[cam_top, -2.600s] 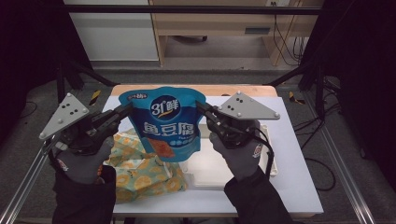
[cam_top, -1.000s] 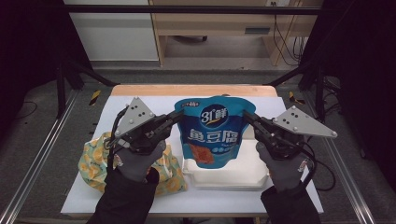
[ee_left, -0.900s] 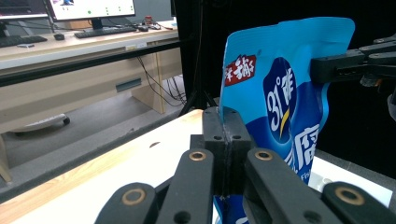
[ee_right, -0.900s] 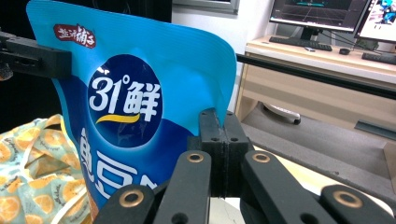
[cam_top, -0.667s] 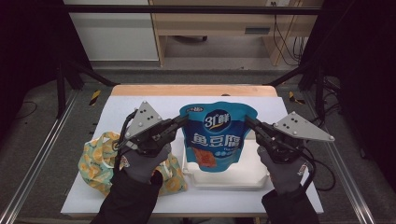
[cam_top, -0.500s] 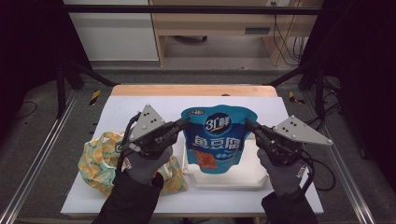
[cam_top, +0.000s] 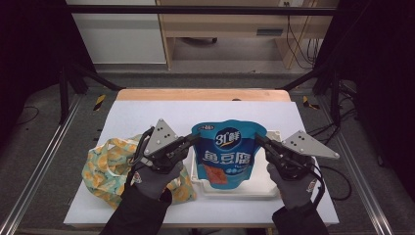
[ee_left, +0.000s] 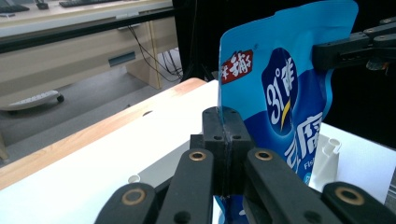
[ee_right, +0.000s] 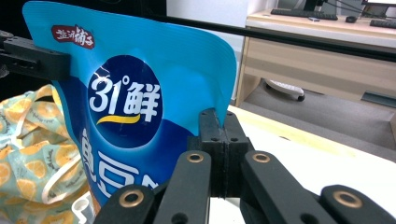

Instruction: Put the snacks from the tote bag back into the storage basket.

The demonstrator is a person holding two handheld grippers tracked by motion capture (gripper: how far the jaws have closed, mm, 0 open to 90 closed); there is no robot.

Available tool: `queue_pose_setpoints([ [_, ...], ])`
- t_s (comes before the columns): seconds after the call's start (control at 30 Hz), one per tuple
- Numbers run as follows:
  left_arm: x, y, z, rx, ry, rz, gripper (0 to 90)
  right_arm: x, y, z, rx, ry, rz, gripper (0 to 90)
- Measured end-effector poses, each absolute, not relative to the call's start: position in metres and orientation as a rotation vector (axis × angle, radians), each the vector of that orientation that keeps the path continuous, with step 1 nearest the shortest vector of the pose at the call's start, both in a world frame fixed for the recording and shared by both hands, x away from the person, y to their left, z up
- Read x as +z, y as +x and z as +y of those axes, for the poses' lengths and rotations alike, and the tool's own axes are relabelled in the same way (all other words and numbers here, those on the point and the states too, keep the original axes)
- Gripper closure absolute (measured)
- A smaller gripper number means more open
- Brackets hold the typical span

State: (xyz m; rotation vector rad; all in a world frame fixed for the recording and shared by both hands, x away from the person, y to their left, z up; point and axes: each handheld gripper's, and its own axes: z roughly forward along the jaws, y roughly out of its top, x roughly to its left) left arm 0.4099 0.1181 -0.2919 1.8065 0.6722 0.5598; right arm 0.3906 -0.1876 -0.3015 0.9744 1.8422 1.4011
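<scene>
A blue snack pouch (cam_top: 227, 154) with white lettering hangs upright between both grippers, its bottom in or just over a white tray (cam_top: 269, 191). My left gripper (cam_top: 195, 139) is shut on the pouch's left edge; in the left gripper view the jaws (ee_left: 223, 130) pinch that edge of the blue snack pouch (ee_left: 285, 88). My right gripper (cam_top: 258, 140) is shut on the right edge; in the right gripper view its jaws (ee_right: 219, 130) clamp the blue snack pouch (ee_right: 135, 93) there.
A cloth bag (cam_top: 110, 166) printed with orange slices lies on the white table (cam_top: 147, 112) at the left, under my left hand; it also appears as the cloth bag (ee_right: 28, 140) behind the pouch. A wooden strip (cam_top: 205, 94) edges the table's far side.
Both grippers have lowered the pouch toward the white tray. Earlier still, they carried it from over the cloth bag to the right.
</scene>
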Motion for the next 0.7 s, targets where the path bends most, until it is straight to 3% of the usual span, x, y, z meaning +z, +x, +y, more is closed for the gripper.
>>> queue_pose_setpoints([
  [0.7,-0.310,0.413,0.121,0.543,1.847,0.698,90.0,-0.320,0.387,-0.184,1.381,0.996,1.877,90.0],
])
